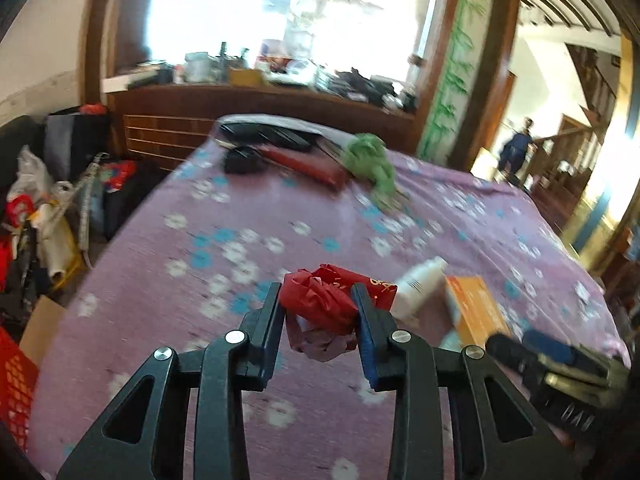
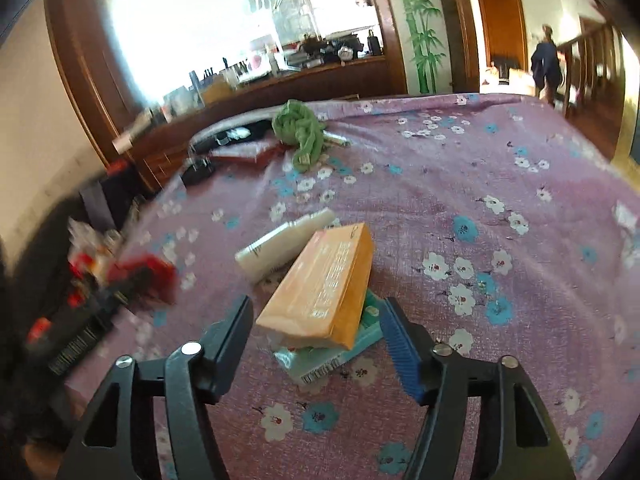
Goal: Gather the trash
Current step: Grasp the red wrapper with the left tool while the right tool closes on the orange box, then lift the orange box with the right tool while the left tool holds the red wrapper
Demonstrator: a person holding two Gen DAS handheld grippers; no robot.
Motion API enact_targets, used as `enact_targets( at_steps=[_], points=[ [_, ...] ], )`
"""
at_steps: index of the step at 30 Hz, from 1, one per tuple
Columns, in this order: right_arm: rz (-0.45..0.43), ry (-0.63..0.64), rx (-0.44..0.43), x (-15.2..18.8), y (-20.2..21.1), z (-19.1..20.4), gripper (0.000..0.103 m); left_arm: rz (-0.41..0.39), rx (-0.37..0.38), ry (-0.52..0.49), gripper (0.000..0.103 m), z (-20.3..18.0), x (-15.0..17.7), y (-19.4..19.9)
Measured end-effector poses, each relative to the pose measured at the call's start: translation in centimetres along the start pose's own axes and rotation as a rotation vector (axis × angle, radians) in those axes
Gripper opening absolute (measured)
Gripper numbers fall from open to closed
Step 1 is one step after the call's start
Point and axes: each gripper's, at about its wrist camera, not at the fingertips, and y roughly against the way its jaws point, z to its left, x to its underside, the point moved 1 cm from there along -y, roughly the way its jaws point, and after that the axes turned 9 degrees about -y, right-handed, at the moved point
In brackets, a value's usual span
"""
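My left gripper (image 1: 318, 294) is shut on a crumpled red wrapper (image 1: 320, 304) and holds it just above the purple flowered bedspread (image 1: 200, 240). To its right lie a white bottle (image 1: 420, 284) and an orange box (image 1: 474, 312). My right gripper (image 2: 316, 308) is open, its fingers on either side of the orange box (image 2: 324, 284), which rests on a teal box (image 2: 332, 356). The white bottle (image 2: 284, 244) lies just beyond. The left gripper and red wrapper show blurred at the left of the right wrist view (image 2: 140, 276).
A green cloth (image 1: 370, 160), a red case (image 1: 308, 164) and dark items lie at the bed's far end. Bags and clutter (image 1: 40, 220) fill the floor left of the bed. A wooden counter (image 1: 260, 96) stands behind. A person (image 2: 546, 60) stands in the doorway, far right.
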Motion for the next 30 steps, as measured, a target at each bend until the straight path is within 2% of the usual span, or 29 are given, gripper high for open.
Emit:
enact_targets(
  at_steps=[3,7,9,10,11,13,23,30],
  points=[
    [0.03,0.017,0.056,-0.1,-0.7,0.6,0.073,-0.007,-0.028,0.023,0.032,1.0,-0.2,0.2],
    [0.085,0.037,0.148,-0.7,-2.3,1.2,0.075,0.03,-0.02,0.035,0.032,1.4,0.0,-0.5],
    [0.091,0.035,0.148,-0.7,-2.7,1.3,0.075,0.039,-0.014,0.025,0.032,1.1,0.2,-0.6],
    [0.094,0.037,0.154,-0.6,-3.0,1.3,0.074,0.043,-0.009,0.019,0.032,0.9,0.2,-0.8],
    [0.093,0.037,0.16,-0.5,-3.2,1.2,0.067,0.046,-0.002,0.015,0.032,0.8,0.3,-0.9],
    [0.096,0.026,0.155,-0.3,-3.3,0.8,0.055,0.047,0.0,0.004,0.032,0.5,0.4,-0.9],
    [0.038,-0.018,0.082,-0.4,-1.5,-0.8,0.051,0.048,-0.004,-0.017,0.032,0.0,0.7,-1.1],
    [-0.017,0.009,0.059,-0.1,0.1,0.2,0.051,0.037,-0.012,-0.013,0.032,0.1,0.6,-0.9]
  ],
)
